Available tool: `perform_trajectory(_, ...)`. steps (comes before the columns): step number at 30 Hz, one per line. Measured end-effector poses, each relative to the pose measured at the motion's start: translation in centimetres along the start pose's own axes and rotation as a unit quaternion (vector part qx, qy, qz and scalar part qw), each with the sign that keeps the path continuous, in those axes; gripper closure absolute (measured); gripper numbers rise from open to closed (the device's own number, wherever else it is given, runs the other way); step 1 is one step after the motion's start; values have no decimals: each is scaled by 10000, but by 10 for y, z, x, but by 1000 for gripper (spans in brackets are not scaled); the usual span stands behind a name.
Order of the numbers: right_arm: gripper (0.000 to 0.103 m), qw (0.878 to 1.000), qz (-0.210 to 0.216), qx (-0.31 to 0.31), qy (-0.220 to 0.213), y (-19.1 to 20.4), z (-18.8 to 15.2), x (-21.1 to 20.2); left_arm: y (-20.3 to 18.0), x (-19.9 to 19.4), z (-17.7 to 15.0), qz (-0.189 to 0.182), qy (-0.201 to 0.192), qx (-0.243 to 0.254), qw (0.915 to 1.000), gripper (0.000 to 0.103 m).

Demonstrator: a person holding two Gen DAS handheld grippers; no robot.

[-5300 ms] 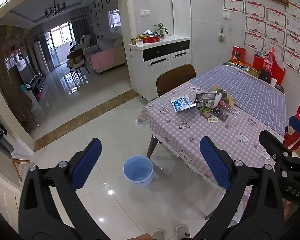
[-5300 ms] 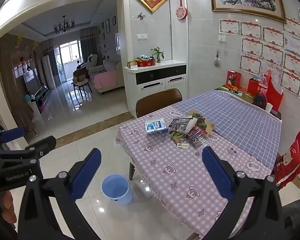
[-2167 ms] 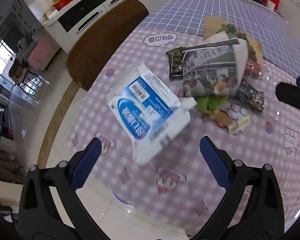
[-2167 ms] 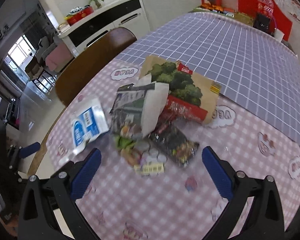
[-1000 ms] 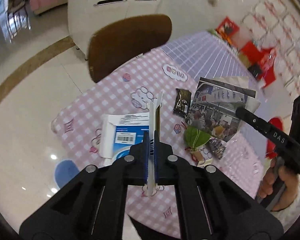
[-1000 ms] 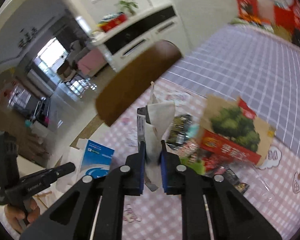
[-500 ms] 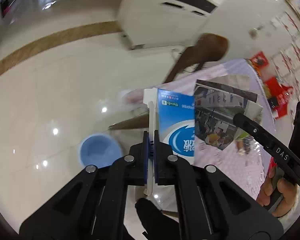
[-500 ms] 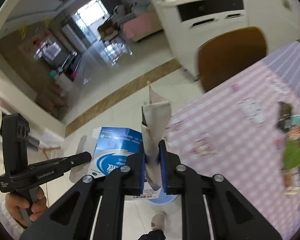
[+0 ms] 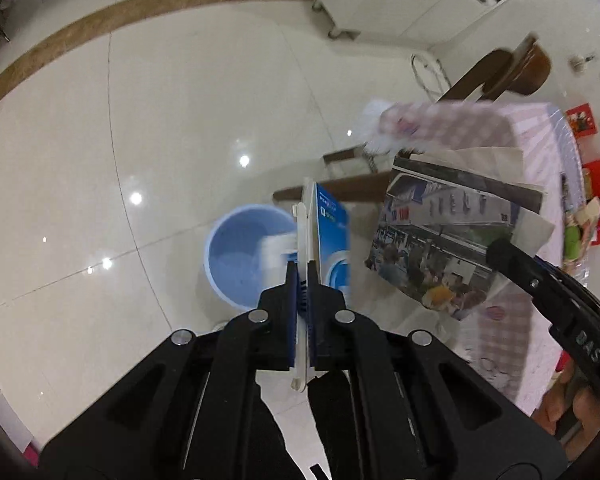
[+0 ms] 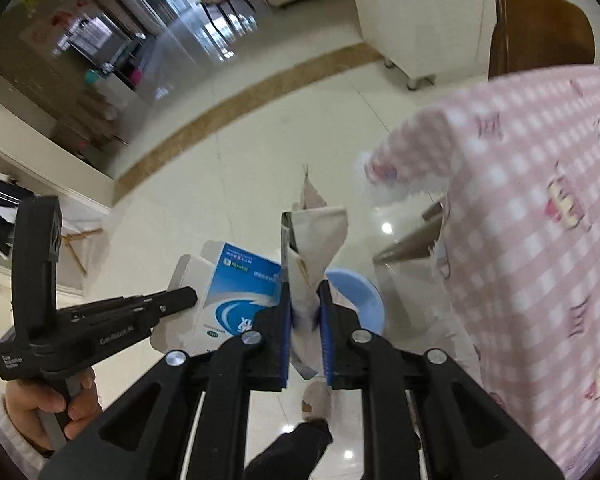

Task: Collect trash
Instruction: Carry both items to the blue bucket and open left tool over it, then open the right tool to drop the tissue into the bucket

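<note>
The blue bin (image 9: 240, 256) stands on the pale tiled floor (image 9: 140, 120), just beside the corner of the table (image 10: 540, 220) with the pink checked cloth. Its mouth faces up. The part of its interior that shows in the left wrist view is bare blue plastic; the rest is hidden behind the carton and the gripper. In the right wrist view only a crescent of its rim (image 10: 364, 292) shows, past the gripper and its load.

The left gripper (image 9: 302, 280) is clenched on the white flap of a blue and white carton (image 9: 332, 240). The carton hangs in the air above the bin's near edge; its flaps stand open and nothing can be seen inside it. From the right wrist view the same carton (image 10: 236, 300) shows broadside, held by the left gripper (image 10: 180, 300), with the person's left hand (image 10: 48, 412) on the handle.

The right gripper (image 10: 305, 308) grasps a folded printed paper bag (image 10: 316, 248), its pads pressed on the crumpled lower part. The bag's open top points away from the camera; its contents cannot be told. In the left wrist view the bag (image 9: 452, 248) hangs beside the carton, over the floor near the table edge.

More wrappers (image 9: 576, 232) lie on the tabletop, blurred.
</note>
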State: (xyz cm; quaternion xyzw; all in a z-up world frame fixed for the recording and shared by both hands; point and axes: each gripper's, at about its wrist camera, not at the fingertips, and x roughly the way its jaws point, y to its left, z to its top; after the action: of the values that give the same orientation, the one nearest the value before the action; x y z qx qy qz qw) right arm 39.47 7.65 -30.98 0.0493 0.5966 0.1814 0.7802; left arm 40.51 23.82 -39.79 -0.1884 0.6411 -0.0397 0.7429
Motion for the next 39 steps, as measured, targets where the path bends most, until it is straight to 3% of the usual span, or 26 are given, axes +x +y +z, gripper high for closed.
perform_trajectory(6, 91, 9995, -251, 5, 193, -7, -13, 20, -4, 53, 1, 54, 447, -23, 9990, 98)
perform_trajectory(12, 91, 9990, -364, 74, 266, -15, -15, 35, -1, 76, 3, -17, 756, -202, 9969, 92)
perform_trajectory(13, 91, 9989, -376, 73, 288, -15, -16, 37, 3, 80, 3, 27, 845, -224, 9962, 81)
perform_trajectory(14, 90, 9988, -385, 77, 308, -14, -15, 41, 3, 81, 3, 85, 847, -229, 9961, 52)
perform_trajectory(15, 90, 9987, -384, 88, 330, -14, -14, 43, 5, 80, 2, 219, 784, -237, 9964, 36)
perform_trajectory(16, 90, 9986, -375, 108, 360, -15, -15, 46, 8, 75, 1, 337, 654, -254, 9970, 31)
perform_trajectory(33, 88, 9978, -125, -54, 647, 9, -9, 65, 17, 17, -18, 414, 303, -538, 9972, 30)
perform_trajectory(39, 78, 9983, 122, -32, 560, 14, -6, 62, 20, 1, -20, 466, 149, -699, 9964, 30)
